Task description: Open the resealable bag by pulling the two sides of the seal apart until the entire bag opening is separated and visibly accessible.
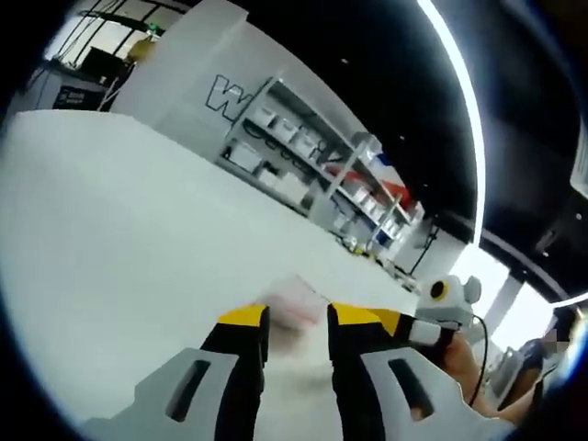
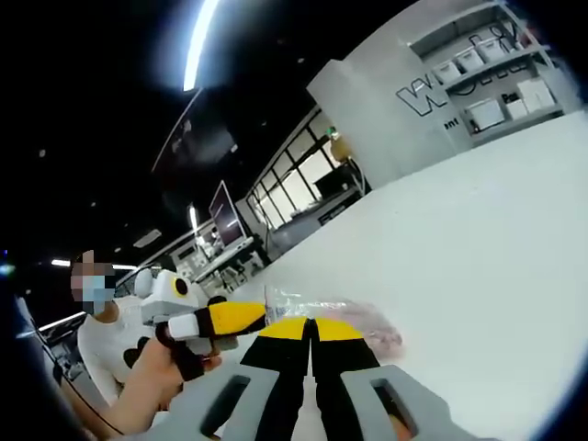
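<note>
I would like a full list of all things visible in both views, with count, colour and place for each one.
resealable bag: one, clear with pinkish content, on the table, at the tips of both grippers
table: one, white, under the bag
shelving unit: one, grey, with white boxes, behind the table
wall with dark lettering: one, white, beside the shelves
ceiling light strip: one, white, overhead
left hand-held gripper: one, black with yellow tips, jaws apart around the bag's edge
right hand-held gripper: one, black with yellow tips, jaws closed at the bag
person's hand: one, holding the left gripper
</note>
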`<state>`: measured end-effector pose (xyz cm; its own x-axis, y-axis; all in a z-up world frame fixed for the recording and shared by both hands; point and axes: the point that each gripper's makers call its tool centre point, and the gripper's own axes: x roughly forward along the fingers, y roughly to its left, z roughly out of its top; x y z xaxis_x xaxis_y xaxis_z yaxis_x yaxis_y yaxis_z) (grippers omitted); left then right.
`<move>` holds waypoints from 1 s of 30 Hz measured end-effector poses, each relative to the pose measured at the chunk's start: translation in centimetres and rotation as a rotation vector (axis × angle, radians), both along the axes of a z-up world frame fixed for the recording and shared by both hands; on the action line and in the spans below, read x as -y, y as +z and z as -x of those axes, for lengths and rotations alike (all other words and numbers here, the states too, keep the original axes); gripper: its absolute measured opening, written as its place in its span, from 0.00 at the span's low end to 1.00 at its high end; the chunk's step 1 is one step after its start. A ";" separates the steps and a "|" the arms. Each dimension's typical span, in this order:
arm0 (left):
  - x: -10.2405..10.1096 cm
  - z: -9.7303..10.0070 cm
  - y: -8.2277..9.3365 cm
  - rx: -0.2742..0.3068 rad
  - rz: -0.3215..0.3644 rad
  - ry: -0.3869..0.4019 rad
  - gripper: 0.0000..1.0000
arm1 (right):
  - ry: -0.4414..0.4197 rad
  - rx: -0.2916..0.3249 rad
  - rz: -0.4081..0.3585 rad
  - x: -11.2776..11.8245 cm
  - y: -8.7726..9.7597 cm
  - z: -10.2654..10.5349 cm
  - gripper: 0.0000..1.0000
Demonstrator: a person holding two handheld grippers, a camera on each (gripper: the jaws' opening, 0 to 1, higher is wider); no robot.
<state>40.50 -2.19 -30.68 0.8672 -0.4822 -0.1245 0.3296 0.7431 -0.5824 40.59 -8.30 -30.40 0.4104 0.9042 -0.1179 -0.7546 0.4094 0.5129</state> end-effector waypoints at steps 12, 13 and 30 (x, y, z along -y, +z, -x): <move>1.1 0.1 0.3 0.009 0.051 -0.058 0.12 | -0.005 0.001 0.000 0.0 0.0 -0.1 0.00; 1.2 0.0 0.3 0.010 0.055 -0.058 0.12 | -0.005 0.002 0.001 0.0 0.0 -0.1 0.00; 1.2 0.1 -0.1 -0.014 0.055 -0.058 0.04 | 0.001 0.000 0.003 -0.1 -0.2 0.2 0.00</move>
